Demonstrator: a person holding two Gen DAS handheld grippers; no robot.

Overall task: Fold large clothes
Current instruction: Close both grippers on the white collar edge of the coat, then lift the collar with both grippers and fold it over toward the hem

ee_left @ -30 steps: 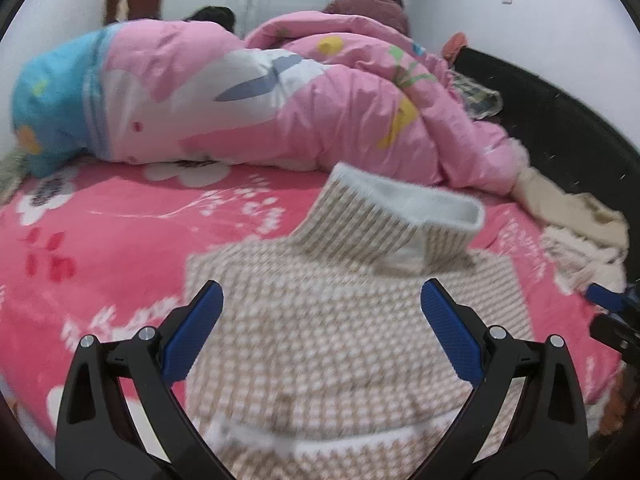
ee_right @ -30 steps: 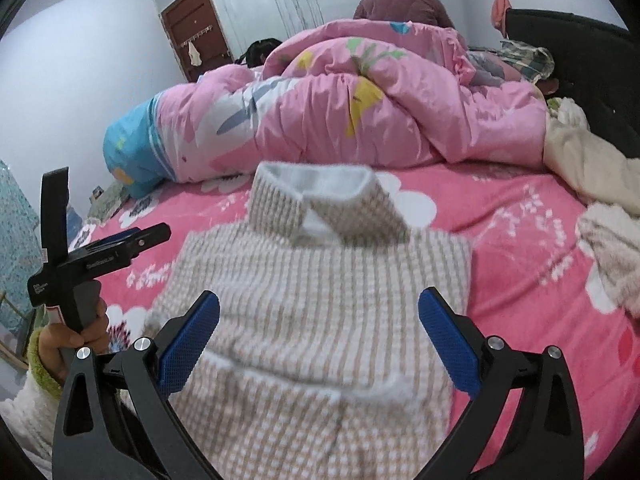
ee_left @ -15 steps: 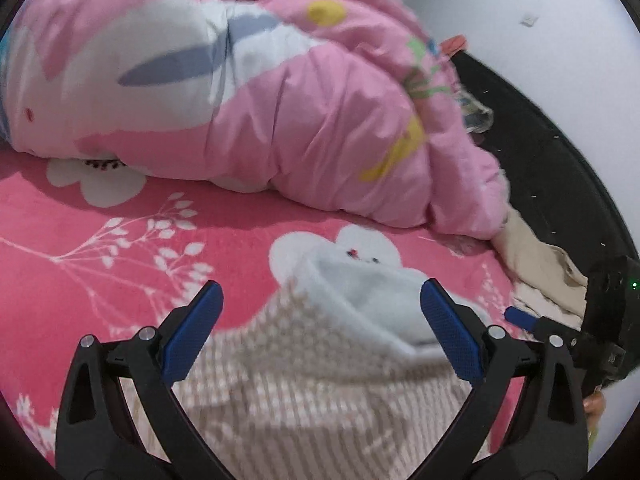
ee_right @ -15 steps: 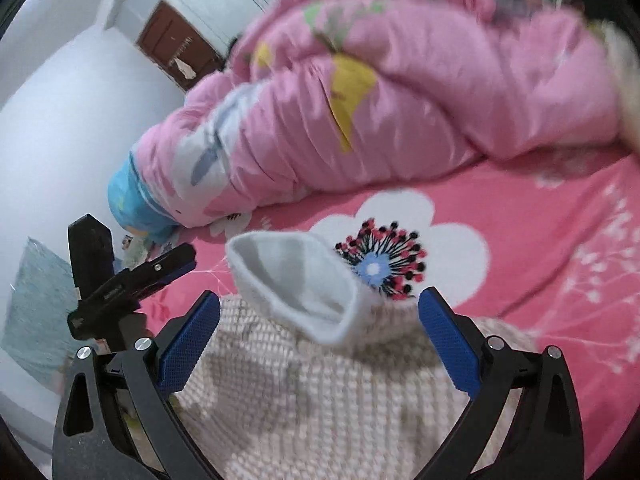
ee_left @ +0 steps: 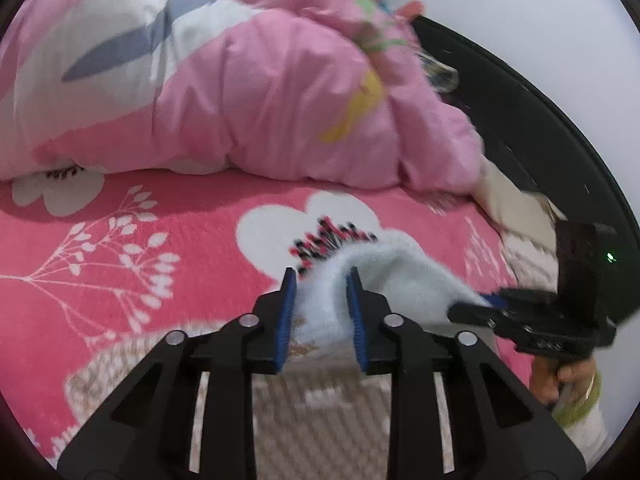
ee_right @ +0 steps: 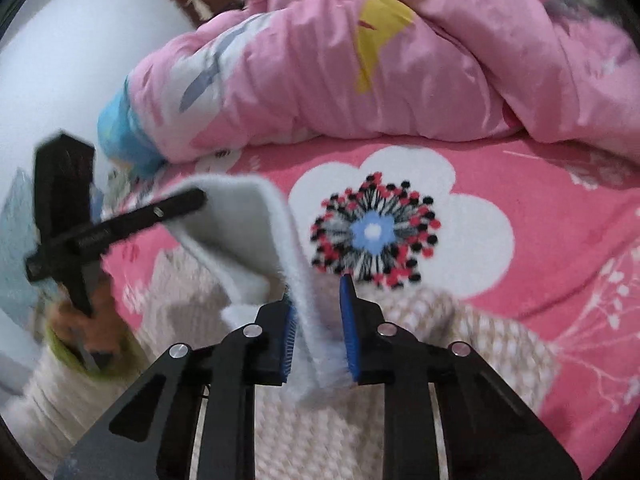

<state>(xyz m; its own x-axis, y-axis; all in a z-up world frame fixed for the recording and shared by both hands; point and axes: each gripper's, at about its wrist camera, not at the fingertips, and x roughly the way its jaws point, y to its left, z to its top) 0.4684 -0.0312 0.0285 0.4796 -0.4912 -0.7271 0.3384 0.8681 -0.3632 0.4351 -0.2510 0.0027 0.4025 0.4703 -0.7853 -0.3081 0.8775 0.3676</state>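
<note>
Pink bed (ee_left: 160,248) holds the sweater (ee_left: 312,420). Both grippers just closed on its white collar (ee_left: 384,272): left gripper (ee_left: 320,280) one end, right gripper (ee_right: 316,292) the other.

I have both tongs angled down over the bed. My left tongs (ee_left: 322,280) have just been closing, their blue pads (ee_left: 287,312) now pressed on the white fleecy collar (ee_left: 384,272) pinched between them. My right tongs (ee_right: 318,292) have just been closing too, gripping the same collar's (ee_right: 236,216) upright edge. From the left wrist view, the right tongs reach in from the right edge, a hand (ee_left: 560,376) wrapped round their grip. From the right wrist view, the left tongs cross in from the left, their holding hand (ee_right: 92,320) blurred.
</note>
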